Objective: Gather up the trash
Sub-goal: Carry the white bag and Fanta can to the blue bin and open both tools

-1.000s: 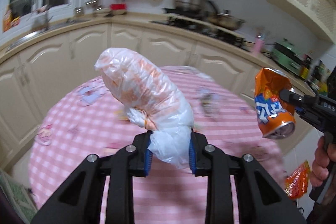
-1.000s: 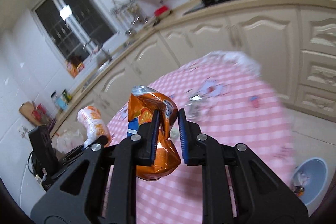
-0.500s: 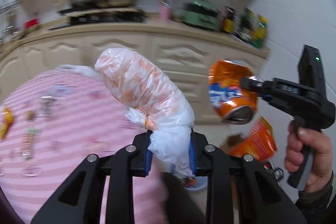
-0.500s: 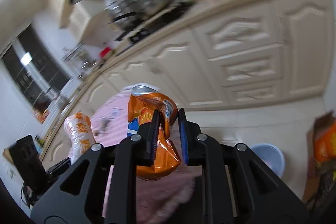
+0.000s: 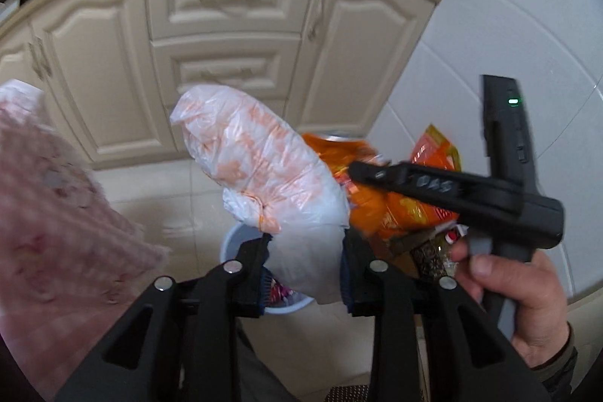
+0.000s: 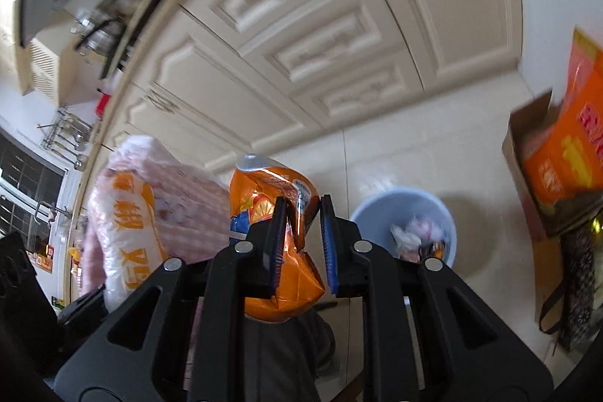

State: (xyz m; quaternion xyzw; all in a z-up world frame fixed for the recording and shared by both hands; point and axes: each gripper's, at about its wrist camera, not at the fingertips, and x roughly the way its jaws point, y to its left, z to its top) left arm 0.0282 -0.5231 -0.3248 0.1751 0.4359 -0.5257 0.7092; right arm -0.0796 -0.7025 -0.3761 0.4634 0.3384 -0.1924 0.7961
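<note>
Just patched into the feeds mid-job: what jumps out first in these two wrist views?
The left tool carries a crumpled white and orange plastic bag directly above a pale blue bin on the tiled floor; its jaws are opening around the bag. The right tool, jaws also opening, has a crushed orange soda can between its pads just left of that bin, which already holds some wrappers. Cream cabinet doors fill the background.
</note>
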